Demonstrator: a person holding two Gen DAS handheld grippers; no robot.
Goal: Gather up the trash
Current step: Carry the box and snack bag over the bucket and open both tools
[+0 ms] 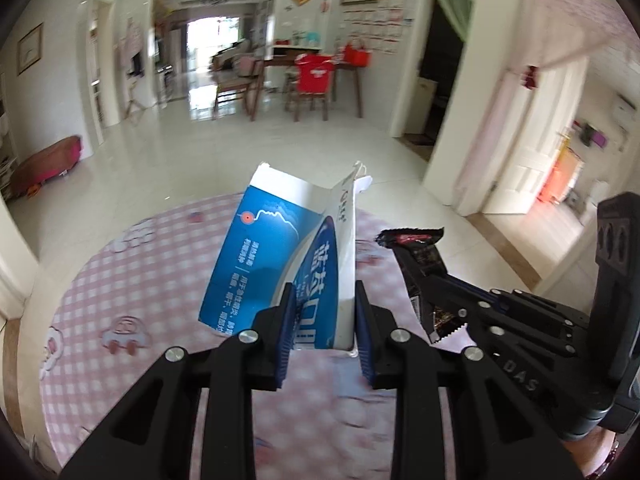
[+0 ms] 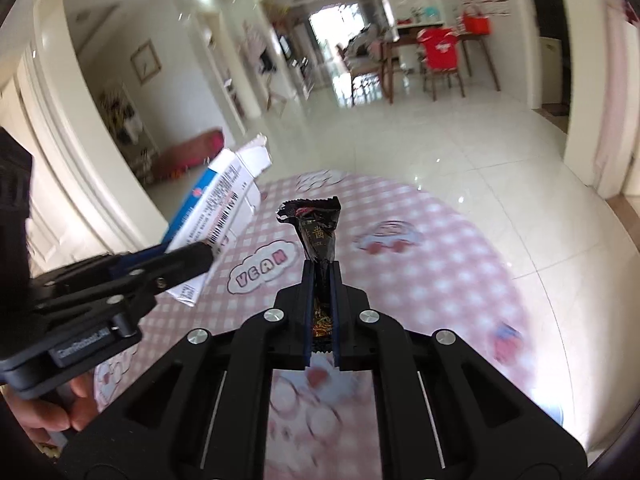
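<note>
Now both lifted over the table: left gripper clamps the box at its lower end; light, crushable card. Right gripper, nearly closed, pinches the wrapper w/ thin, slippery foil, beside box. Chairs beyond.

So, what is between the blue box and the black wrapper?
Nothing: in the right wrist view only bare pink checked tablecloth shows behind the gap between the blue box and black wrapper.

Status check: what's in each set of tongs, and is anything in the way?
Left tongs shut on blue-and-white carton. Right tongs shut on black wrapper. Both above pink checked tablecloth. Nothing blocking.
</note>
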